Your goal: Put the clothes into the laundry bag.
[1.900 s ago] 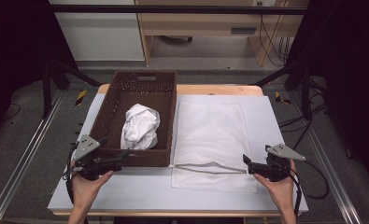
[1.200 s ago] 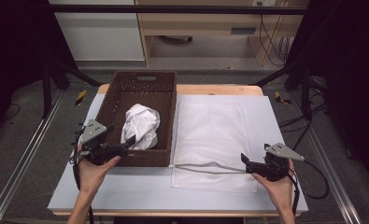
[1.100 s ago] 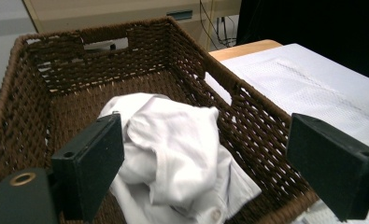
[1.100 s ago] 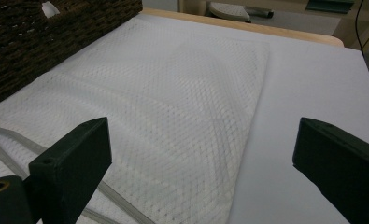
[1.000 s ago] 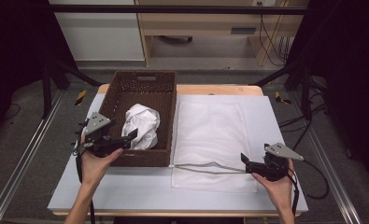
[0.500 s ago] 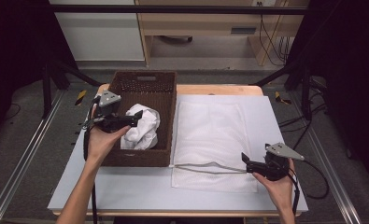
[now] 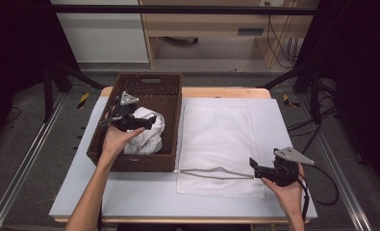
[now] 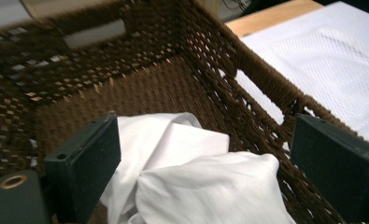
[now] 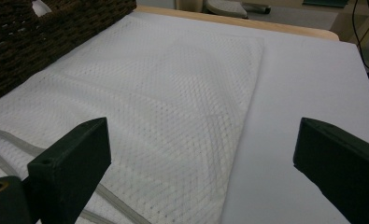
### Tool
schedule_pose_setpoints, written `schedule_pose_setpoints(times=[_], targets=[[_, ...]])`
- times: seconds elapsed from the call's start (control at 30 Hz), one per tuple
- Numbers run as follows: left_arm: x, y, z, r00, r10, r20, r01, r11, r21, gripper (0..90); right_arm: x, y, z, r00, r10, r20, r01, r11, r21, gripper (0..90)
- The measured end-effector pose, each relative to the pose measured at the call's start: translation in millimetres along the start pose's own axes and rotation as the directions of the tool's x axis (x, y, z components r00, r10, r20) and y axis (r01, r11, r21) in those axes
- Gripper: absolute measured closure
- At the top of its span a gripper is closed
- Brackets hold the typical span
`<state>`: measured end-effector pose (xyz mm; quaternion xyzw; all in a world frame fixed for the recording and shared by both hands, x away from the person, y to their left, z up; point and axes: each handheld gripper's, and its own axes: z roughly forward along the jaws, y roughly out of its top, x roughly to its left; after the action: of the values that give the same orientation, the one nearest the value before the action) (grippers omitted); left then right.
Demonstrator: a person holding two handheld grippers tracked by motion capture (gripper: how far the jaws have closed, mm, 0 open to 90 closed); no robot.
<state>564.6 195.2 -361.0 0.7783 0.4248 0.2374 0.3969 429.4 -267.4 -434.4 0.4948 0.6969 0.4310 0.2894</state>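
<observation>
The crumpled white cloth [image 8: 191,182] is seen low between the spread jaws of the left gripper [image 8: 205,163], nearer the left-hand jaw, whose inner face is touched or nearly touched by a fold; a gap is left before the right-hand jaw. Nothing is clasped: the jaws are held wide apart. The cloth [image 7: 146,134] is lodged inside the brown basket [image 7: 130,161], whose far wall and corner rise beyond the jaw tips.

The right gripper [image 7: 262,171] is likewise released, its jaws parted over the near right part of the white mesh bag [image 9: 163,107], which spreads ahead of and below them.

Against the frame half a second earlier, the left gripper [image 7: 137,122] has been carried further over the basket, onto the cloth; the right gripper has been kept in place.

The basket is woven of dark cord with open lattice walls and a slot handle. The cloth is soft, smooth and bunched. The bag is flat, rectangular, fine honeycomb netting with a pale edging strip [image 7: 211,172].
</observation>
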Motion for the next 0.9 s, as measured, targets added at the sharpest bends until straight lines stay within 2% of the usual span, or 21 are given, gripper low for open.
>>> schedule_pose_setpoints(times=[0.1, 0.33, 0.37, 0.4, 0.43, 0.6, 0.7, 0.77, 0.9], targets=[[-0.8, -3.7, 8.7, 1.0, 0.008, 0.005, -0.008, 0.9984, 0.055, 6.4, -1.2, -0.1, 0.1, 1.0, 0.0, -0.002, 0.0, 1.0, 0.004, 4.4], [-4.8, -8.7, 18.0, 0.9995, 0.029, 0.011, -0.03, 0.9937, 0.107, 3.8, -2.2, -0.3, -0.2, 0.9999, 0.012, -0.008, -0.012, 1.0, 0.007, 4.3], [-5.1, -10.4, 22.4, 0.9995, 0.033, -0.001, -0.033, 0.9904, 0.134, 3.5, -1.9, -0.7, 0.3, 0.9999, 0.01, -0.01, -0.01, 1.0, 0.011, 4.0], [-5.1, -10.4, 22.4, 0.9995, 0.033, -0.001, -0.033, 0.9904, 0.134, 3.0, -2.0, -0.9, 0.5, 0.9999, 0.007, -0.011, -0.007, 1.0, 0.012, 4.0], [-5.1, -12.2, 25.8, 0.9988, 0.047, -0.01, -0.045, 0.9862, 0.159, 2.9, -2.1, -1.1, 0.6, 0.9999, 0.007, -0.011, -0.006, 1.0, 0.013, 3.9], [-2.7, -17.5, 34.0, 0.9988, 0.048, 0.006, -0.048, 0.9829, 0.178, 1.4, -3.9, -2.6, 1.7, 0.9999, 0.011, -0.007, -0.011, 1.0, 0.018, 3.9], [-3.1, -24.9, 42.7, 0.9988, 0.047, 0.018, -0.049, 0.9754, 0.215, 0.0, -5.1, -3.7, 2.6, 0.9999, 0.01, -0.005, -0.01, 1.0, 0.028, 3.5], [-2.6, -27.3, 45.3, 0.9989, 0.045, 0.012, -0.046, 0.9711, 0.234, 0.0, -5.7, -4.3, 3.0, 0.9999, 0.016, -0.002, -0.016, 0.999, 0.029, 3.5], [-1.0, -31.0, 48.0, 0.9991, 0.036, 0.023, -0.04, 0.9725, 0.229, 0.0, -6.2, -5.4, 3.5, 0.9998, 0.017, -0.004, -0.017, 0.999, 0.03, 3.5]])
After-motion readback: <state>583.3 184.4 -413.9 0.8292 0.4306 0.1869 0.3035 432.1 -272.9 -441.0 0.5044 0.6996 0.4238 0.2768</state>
